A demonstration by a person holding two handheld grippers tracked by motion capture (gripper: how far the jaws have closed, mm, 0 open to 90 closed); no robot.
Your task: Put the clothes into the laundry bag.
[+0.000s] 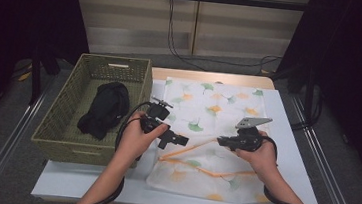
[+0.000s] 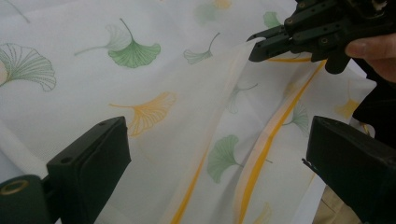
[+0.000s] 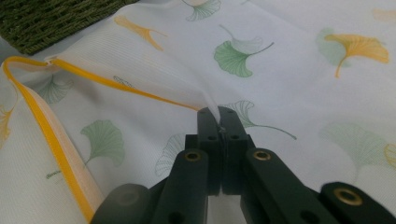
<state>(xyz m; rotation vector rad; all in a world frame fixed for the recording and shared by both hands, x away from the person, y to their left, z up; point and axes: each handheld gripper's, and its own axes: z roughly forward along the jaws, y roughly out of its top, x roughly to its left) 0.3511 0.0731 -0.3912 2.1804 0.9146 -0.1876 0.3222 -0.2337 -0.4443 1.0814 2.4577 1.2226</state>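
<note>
My right hand-held gripper (image 3: 219,122) pinches bag (image 1: 216,135) rim, lifting mouth open on tabletop (image 1: 294,158). Left hand-held gripper (image 2: 215,154) spread, hovering near opening. Next, I judge: fetch black bundle (image 1: 104,108) from basket (image 1: 62,115), load bag.

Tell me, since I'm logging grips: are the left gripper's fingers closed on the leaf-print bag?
No, the left gripper has its fingers standing wide apart above the leaf-print bag, pressing on nothing.
</note>
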